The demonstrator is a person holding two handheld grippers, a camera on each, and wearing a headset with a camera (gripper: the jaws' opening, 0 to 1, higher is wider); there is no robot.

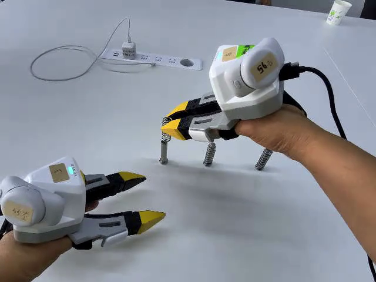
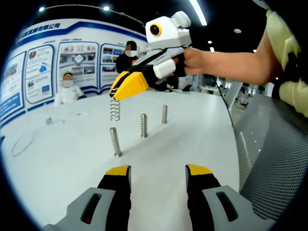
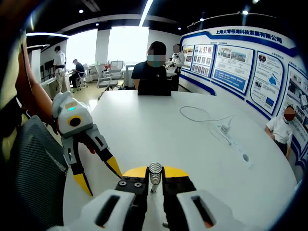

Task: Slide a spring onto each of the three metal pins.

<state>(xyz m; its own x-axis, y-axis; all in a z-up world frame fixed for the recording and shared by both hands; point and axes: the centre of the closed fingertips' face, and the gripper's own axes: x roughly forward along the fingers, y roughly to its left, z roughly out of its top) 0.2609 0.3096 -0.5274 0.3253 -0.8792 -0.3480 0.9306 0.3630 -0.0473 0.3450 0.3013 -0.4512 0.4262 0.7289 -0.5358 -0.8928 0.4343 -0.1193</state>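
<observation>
Three metal pins stand upright on the white table [image 1: 235,235]. The left pin [image 1: 163,151] is bare, while the middle pin [image 1: 209,154] and the right pin [image 1: 264,158] each carry a spring. My right gripper [image 1: 171,121] is shut on a spring [image 1: 166,133] that hangs just above the bare pin's top. From the left gripper view the same spring [image 2: 114,109] hovers over the bare pin [image 2: 115,142]. In the right gripper view the spring [image 3: 155,174] sits between the closed yellow tips. My left gripper [image 1: 147,197] is open and holds nothing, nearer to me and left of the pins.
A white power strip [image 1: 155,59] with a looping cable [image 1: 59,59] lies at the far side of the table. A paper cup [image 1: 339,12] stands at the far right corner. A person [image 3: 154,72] sits at the table's far end.
</observation>
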